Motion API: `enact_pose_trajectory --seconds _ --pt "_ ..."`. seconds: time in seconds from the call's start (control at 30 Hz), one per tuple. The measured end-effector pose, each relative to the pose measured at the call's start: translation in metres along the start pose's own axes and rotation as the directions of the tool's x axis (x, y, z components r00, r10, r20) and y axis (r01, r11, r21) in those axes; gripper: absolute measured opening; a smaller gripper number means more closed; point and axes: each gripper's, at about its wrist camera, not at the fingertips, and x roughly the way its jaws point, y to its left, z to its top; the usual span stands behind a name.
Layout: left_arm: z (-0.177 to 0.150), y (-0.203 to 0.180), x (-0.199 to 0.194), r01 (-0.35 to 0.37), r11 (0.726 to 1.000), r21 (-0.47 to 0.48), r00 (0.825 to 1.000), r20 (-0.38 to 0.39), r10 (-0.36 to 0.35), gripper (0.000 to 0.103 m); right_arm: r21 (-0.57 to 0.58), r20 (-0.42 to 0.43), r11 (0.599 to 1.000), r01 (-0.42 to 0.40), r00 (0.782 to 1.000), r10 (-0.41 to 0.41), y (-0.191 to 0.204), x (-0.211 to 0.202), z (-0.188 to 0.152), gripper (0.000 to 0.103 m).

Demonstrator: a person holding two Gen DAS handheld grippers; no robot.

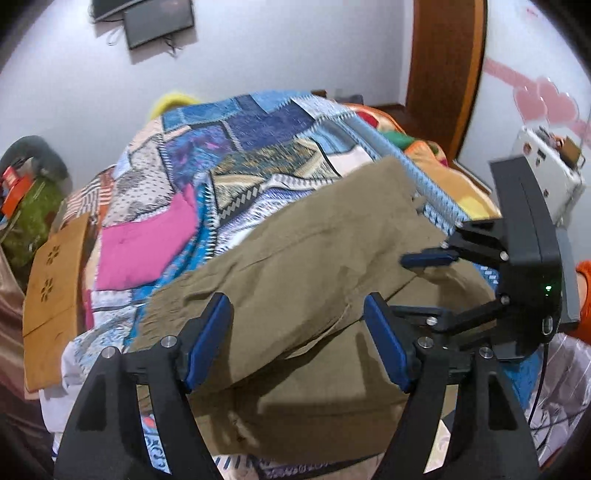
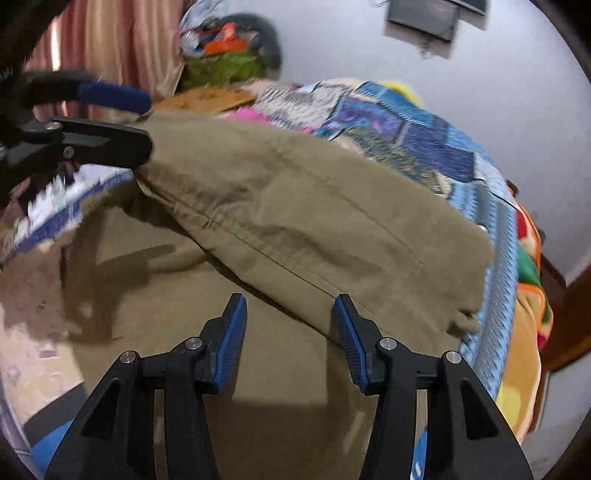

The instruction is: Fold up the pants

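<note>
On the bed, nearest first:
Left gripper (image 1: pixel 297 341): jaws spread wide above the cloth; nothing between the blue pads (image 1: pixel 207 338).
Right gripper (image 2: pixel 290 343): jaws parted at a moderate gap, empty, hovering over the cloth.
Pants (image 1: pixel 314 266): olive-green, lying on the patchwork bedspread (image 1: pixel 236 147), one part folded over the other, the upper layer's edge running diagonally.
Relation: both grippers over the pants; no pad presses the fabric.
Pink cloth (image 1: pixel 147 243): flat on the bedspread, just beside the pants.
Far wall (image 1: pixel 277 48): white, with a dark screen (image 1: pixel 159 22) mounted high.
</note>
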Motion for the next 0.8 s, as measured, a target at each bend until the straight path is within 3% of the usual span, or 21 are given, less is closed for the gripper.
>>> enact_pose_trajectory --seconds 0.13,0.23,0.3,0.43,0.47,0.5,0.53,0.6,0.8 --pt "-0.005 -0.006 0.021 -0.004 0.999 0.051 0.999 -0.041 0.006 0.075 -0.013 -0.007 0.999 -0.033 0.999 0.033 -0.004 0.011 0.005 0.043" --pt "-0.008 -0.009 0.032 -0.011 0.997 0.079 0.998 -0.066 0.016 0.075 0.008 -0.002 0.999 -0.040 0.999 0.040 -0.011 0.013 0.006 0.016" --pt "-0.010 -0.012 0.036 -0.027 0.994 0.106 0.997 -0.069 0.034 0.075 0.032 0.010 0.997 -0.064 0.998 0.063 -0.015 0.011 0.005 0.008" --pt "-0.013 -0.023 0.039 -0.076 0.984 0.163 0.995 -0.056 0.087 0.075 0.081 0.061 0.994 -0.072 0.996 0.067 -0.021 -0.004 0.004 0.006" --pt "-0.013 -0.025 0.038 -0.092 0.981 0.173 0.994 -0.047 0.102 0.070 0.095 0.073 0.992 -0.078 0.995 0.071 -0.023 -0.010 0.003 0.006" --pt "-0.014 -0.027 0.037 -0.110 0.978 0.179 0.992 -0.037 0.118 0.055 0.107 0.083 0.991 -0.086 0.994 0.077 -0.025 -0.013 0.004 0.005" --pt "-0.013 -0.028 0.036 -0.119 0.976 0.182 0.991 -0.037 0.128 0.048 0.116 0.095 0.989 -0.089 0.992 0.078 -0.027 -0.019 0.005 0.005" --pt "-0.011 -0.027 0.032 -0.108 0.980 0.166 0.992 -0.041 0.117 0.022 0.121 0.108 0.989 -0.089 0.991 0.076 -0.028 -0.028 0.005 0.005" --pt "-0.010 -0.035 0.003 -0.062 0.988 0.140 0.998 0.003 0.062 0.017 0.098 0.128 0.992 -0.084 0.989 0.071 -0.017 -0.062 -0.002 0.004"
